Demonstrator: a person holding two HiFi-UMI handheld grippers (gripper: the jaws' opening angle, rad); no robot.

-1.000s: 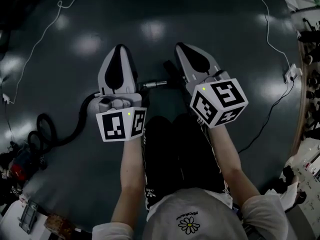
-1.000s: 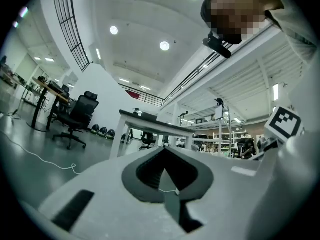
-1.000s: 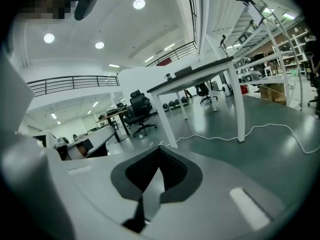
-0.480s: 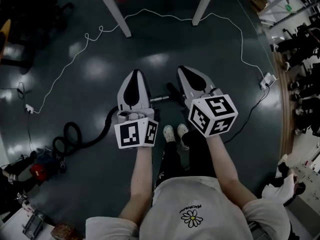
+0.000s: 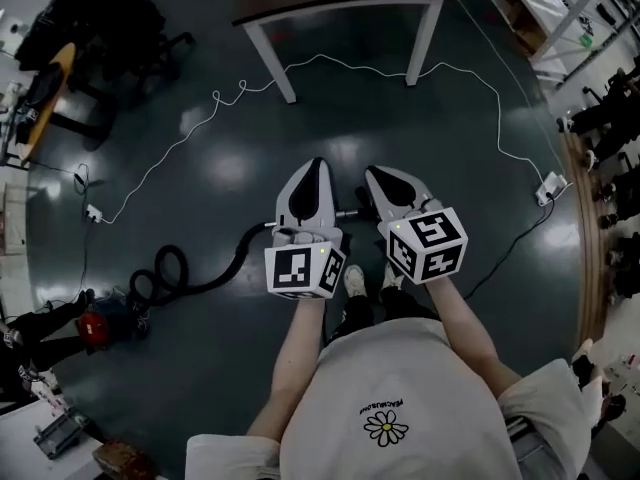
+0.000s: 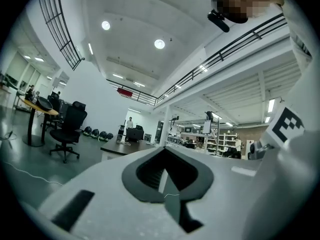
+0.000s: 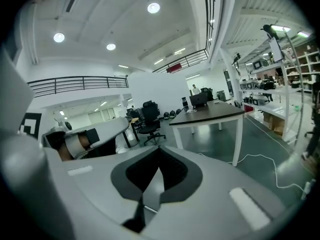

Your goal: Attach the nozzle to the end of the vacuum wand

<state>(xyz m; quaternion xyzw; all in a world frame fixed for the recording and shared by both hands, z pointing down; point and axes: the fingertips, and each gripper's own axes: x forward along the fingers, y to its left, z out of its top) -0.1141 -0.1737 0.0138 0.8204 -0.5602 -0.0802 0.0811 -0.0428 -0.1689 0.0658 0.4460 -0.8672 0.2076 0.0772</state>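
- Nearest me, the person's forearms run up to the two marker cubes, the left cube (image 5: 303, 268) and the right cube (image 5: 425, 243). They sit side by side and just apart.
- My left claw (image 5: 314, 168) is clenched. In its own view the two dark pads (image 6: 150, 171) meet along a seam with nothing between them.
- My right claw (image 5: 376, 174) is likewise clenched on nothing. Its view shows the left claw just off to its left.
- Both claws point away from the body and are held up off the floor (image 5: 200, 368), close together.
- Under the cubes, a pair of pale shoes (image 5: 355, 278) stands on the dark floor.
- The vacuum wand (image 5: 347, 211) shows only as a short metal end in the gap between the two claws. It lies on the floor below them and neither claw touches it.
- A black hose (image 5: 215, 268) comes out from beneath the left claw. It runs off to that claw's left and loops once.
- Further left of that claw, the hose reaches a red vacuum body (image 5: 90, 323), well apart from both claws.
- Beyond both claw tips stands a table (image 5: 340, 6) with white legs.
- A thin white cable (image 5: 215, 108) winds across the floor under the table and away to either side.
- An office chair (image 7: 149, 119) stands far ahead of the right claw.
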